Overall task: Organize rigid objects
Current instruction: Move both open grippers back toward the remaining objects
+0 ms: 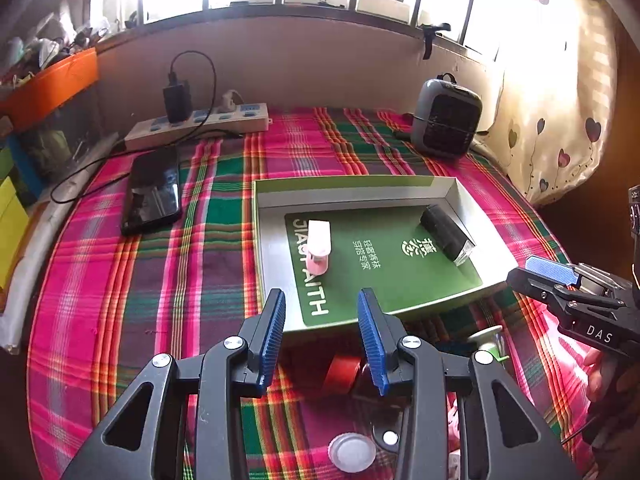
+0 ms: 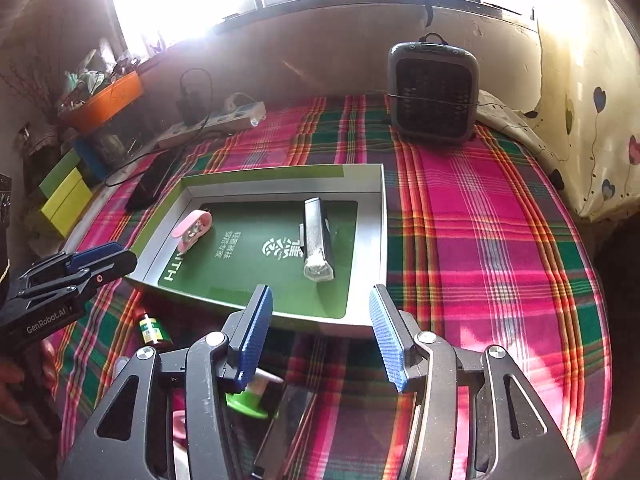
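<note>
Two items are already lying in the grey tray (image 1: 476, 216): a pink clip-like piece (image 1: 319, 249) toward its left side and a black-and-silver oblong object (image 1: 446, 236) toward its right, long axis running front to back in my right-hand view. Working left to right, I am holding my left gripper (image 1: 322, 336) just short of the tray's near rim, its blue pads apart with nothing between them. Directly beneath and behind it a red cylindrical piece (image 1: 340, 372) is sitting on the plaid cloth (image 1: 120, 320), with a clear round cap (image 1: 352, 451) nearer still. A small green-labelled bottle (image 2: 154, 330) is lying between my two hands. My right gripper (image 2: 320, 334) is likewise standing apart and empty; a green-based spool (image 2: 250, 398) and a dark flat bar (image 2: 284, 428) are lying under it. I judge these loose pieces sit nearer me than either gripper's tips, so each hand must draw back and dip.
</note>
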The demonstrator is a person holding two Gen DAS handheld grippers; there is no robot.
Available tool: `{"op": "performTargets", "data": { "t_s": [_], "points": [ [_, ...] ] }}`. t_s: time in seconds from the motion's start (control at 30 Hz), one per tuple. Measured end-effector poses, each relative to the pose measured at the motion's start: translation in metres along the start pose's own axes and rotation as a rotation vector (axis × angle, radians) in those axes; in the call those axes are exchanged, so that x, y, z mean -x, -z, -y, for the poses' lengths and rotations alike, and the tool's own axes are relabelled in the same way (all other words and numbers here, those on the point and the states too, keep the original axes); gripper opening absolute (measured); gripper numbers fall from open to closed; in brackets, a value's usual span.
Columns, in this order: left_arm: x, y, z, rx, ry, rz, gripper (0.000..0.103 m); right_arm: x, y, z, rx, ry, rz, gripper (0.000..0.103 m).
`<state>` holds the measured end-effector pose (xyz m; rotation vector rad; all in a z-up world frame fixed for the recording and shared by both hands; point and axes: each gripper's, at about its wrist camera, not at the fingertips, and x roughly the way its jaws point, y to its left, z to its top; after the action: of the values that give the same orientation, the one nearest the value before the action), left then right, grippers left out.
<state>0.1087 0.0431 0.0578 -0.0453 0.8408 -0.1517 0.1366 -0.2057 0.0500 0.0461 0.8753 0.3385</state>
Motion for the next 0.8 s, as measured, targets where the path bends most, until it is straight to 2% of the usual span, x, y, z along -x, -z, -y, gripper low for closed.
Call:
{"op": "performTargets", "data": {
  "t_s": [0.3, 0.5, 0.67, 0.8],
  "points": [
    [0.025, 0.037, -0.008, 0.03, -0.012, 0.018, 0.037, 0.023, 0.038, 0.002, -0.018, -0.003, 0.004, 0.051],
    [0.039, 0.06, -0.004, 0.027, 0.016, 0.023, 0.037, 0.035, 0.061, 0.001, -0.023, -0.016, 0.005, 0.051],
    [0.039, 0.074, -0.004, 0.021, 0.019, 0.002, 0.037, 0.044, 0.076, -0.007, 0.001, -0.067, 0.02, 0.051],
    [0.04, 0.083, -0.007, 0.038, 0.024, -0.004, 0.037, 0.046, 0.083, -0.023, 0.053, -0.157, 0.017, 0.051]
  ]
}}
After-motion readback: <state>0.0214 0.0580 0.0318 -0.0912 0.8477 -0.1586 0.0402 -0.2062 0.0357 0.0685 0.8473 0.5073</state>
